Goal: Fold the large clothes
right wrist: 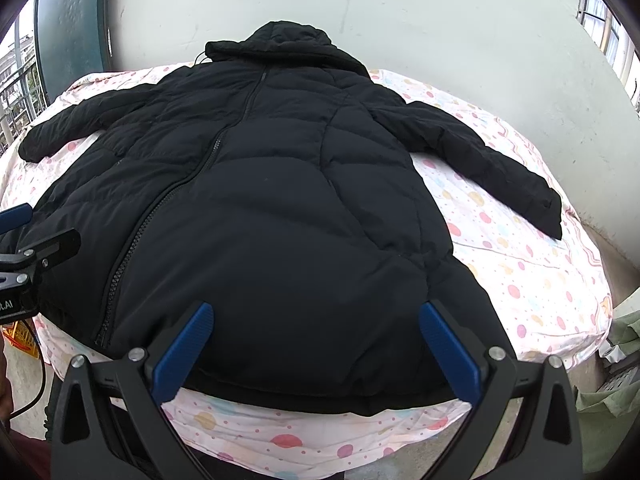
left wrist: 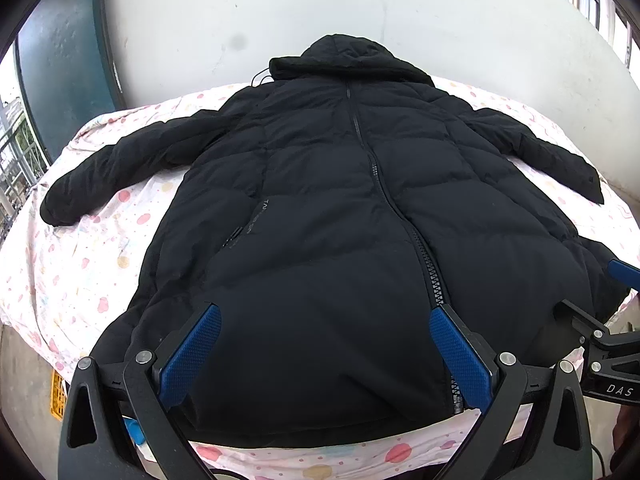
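The black puffer coat (left wrist: 340, 220) lies flat, front up, sleeves spread on the dotted sheet (left wrist: 80, 272). Left gripper (left wrist: 326, 356) and right gripper (right wrist: 316, 348) hover spread wide and empty over the near hem; pinch both hem corners deeply through the padding.

Left tool (left wrist: 325, 326) and right tool (right wrist: 316, 322) both held forward, fingers spread wide.

Pink-dotted bedsheet (left wrist: 100, 264) spread across the surface. Pale wall (left wrist: 320, 12) behind, teal door panel (left wrist: 60, 64) at far left. Yellow crate (left wrist: 58, 396) down low on the floor. Green cloth (right wrist: 616, 400) bunched at lower right.
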The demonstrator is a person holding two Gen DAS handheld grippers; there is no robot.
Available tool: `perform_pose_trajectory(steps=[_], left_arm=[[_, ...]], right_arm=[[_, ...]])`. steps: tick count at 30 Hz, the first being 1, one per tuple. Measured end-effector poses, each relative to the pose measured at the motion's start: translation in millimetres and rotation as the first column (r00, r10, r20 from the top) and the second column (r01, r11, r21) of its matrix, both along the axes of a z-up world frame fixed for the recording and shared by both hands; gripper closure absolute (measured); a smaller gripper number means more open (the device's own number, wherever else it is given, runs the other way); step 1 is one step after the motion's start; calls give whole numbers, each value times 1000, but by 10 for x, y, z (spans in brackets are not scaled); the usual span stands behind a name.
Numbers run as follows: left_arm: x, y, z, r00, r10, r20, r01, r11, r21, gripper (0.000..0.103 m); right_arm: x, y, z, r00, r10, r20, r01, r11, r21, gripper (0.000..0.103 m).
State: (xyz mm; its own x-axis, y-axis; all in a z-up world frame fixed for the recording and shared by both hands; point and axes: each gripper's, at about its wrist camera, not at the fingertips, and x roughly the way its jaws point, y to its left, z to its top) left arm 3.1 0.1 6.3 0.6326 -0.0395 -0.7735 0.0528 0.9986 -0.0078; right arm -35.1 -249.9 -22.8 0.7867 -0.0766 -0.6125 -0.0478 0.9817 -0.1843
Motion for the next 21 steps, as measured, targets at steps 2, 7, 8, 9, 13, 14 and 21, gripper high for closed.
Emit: perform_pose_trajectory(steps=[2,7,8,9,13,14,21], left_arm=[[7,-1,-9,1000,0,-6,0,1000,0,1],[7,-18,-11,1000,-9,-8,9,1000,-4,1],[5,-17,-7,1000,-11,-6,11,1000,-7,1],[6,-13,-2,1000,-12,-5,12,1000,-9,1],[-1,-17,35,1000,-20,11,20,1000,-11,1],[-1,-22,44,1000,-21,15,21,1000,-7,1],[27,-41,35,999,-31,12,31,999,9,1]], right_arm=[[0,0,1,1000,0,-1,0,1000,2,0],[11,7,7,1000,-2,-5,3,1000,1,0],[8,12,10,1000,-3,-4,3,1000,-1,0],[14,12,14,1000,-3,-5,3,1000,-2,0],[15,32,33,1000,-4,-1,4,1000,-9,0],[14,37,39,1000,-3,1,3,1000,-10,0],[33,20,55,1000,-2,7,2,1000,-5,0]])
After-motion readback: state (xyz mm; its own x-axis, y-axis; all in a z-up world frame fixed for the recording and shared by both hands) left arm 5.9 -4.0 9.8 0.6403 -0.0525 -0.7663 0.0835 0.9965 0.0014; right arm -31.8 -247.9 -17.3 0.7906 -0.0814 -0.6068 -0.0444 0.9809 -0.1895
